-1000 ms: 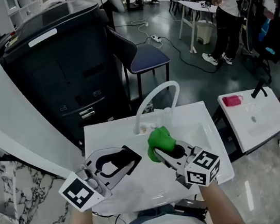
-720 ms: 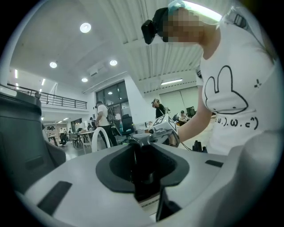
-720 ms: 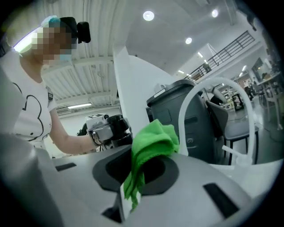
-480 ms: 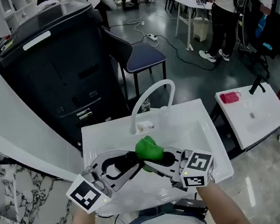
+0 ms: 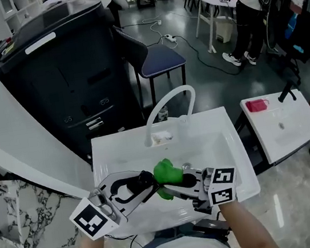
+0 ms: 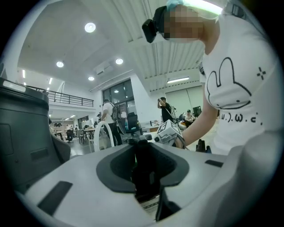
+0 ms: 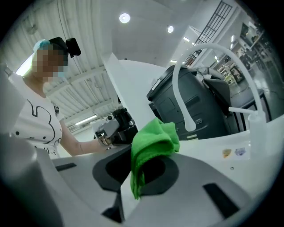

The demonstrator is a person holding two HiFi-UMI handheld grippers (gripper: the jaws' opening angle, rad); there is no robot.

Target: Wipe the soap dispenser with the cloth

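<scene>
The left tongs (image 5: 143,183) are partly closed round the dark soap dispenser (image 6: 143,168), which stands upright between their jaws with its pump head just above them. The right tongs (image 5: 173,186) are clamped on a bunched green cloth (image 5: 165,172), whose folds spill over and in front of the jaw tips. Both are held above the front part of the white sink (image 5: 220,134), with the curved faucet (image 5: 166,104) behind them. From the head view the cloth sits right against the tip of the left tongs, where the dispenser is, so the wiping looks to be under way rather than about to start or finished. The contact itself is hidden by the cloth. The cloth seems to be at the dispenser's upper part, and the lower body, gripped by the jaws, probably remains to be done. No view shows how clean the surface is. The two hands come in from the bottom of the head view, one at each side, and both tongs lie roughly level and angle in toward each other, tips meeting near the middle.
</scene>
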